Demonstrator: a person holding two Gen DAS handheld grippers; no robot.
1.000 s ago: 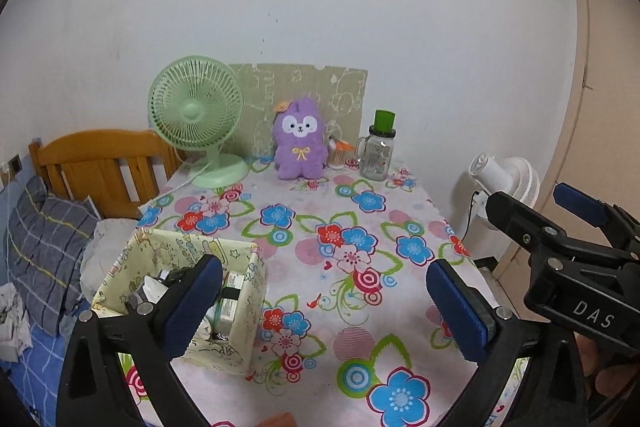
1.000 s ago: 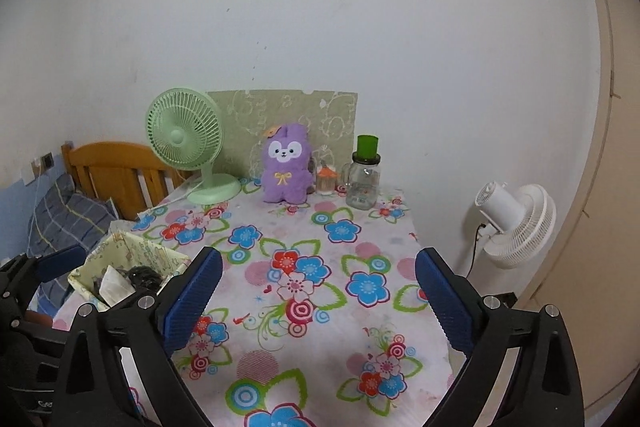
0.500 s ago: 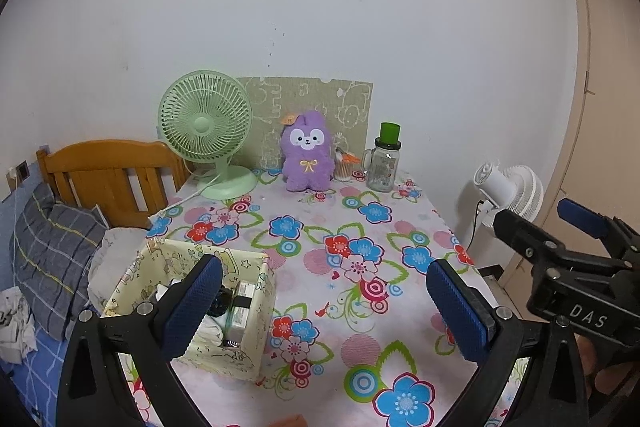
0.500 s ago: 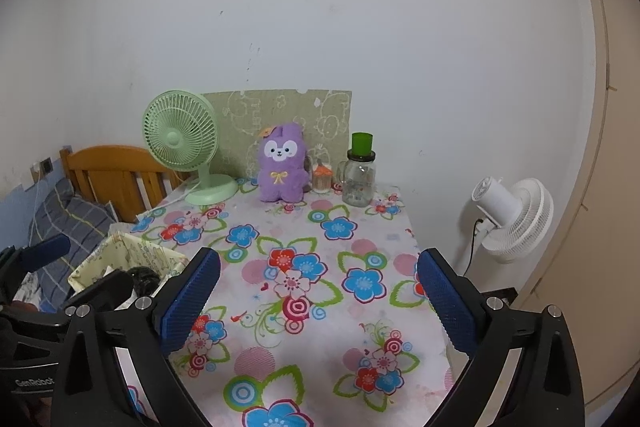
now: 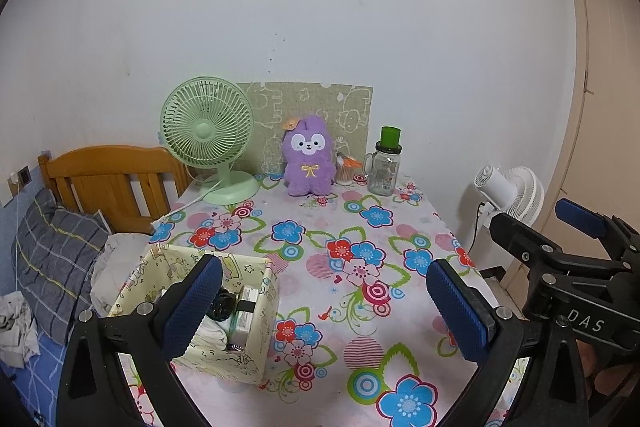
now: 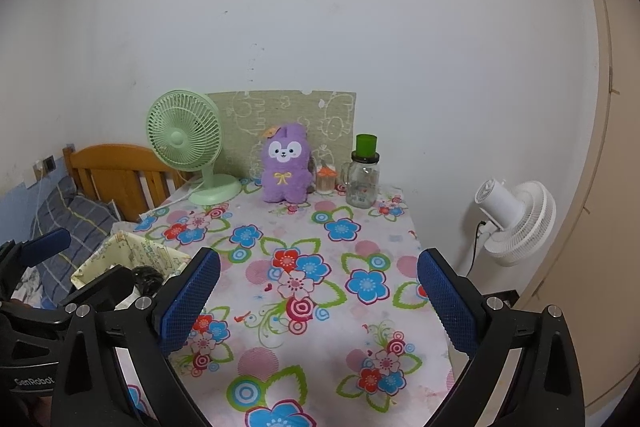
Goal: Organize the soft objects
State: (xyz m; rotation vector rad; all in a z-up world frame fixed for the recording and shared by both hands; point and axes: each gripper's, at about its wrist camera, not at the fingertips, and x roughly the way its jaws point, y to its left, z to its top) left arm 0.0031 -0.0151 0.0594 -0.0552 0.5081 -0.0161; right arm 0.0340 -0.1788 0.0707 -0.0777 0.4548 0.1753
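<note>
Left wrist view: one purple plush, one fabric bin, two fans; both grippers gape wide, empty.

Floral-cloth table, green fan, purple plush, glass jar, fabric box

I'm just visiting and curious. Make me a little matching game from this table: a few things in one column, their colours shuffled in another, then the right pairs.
Things:
1. plush toy
2. desk fan
3. floor fan
4. storage box

Colours:
A. white
B. pale yellow with cartoon print
C. purple
D. light green

Pairs: 1-C, 2-D, 3-A, 4-B
</note>
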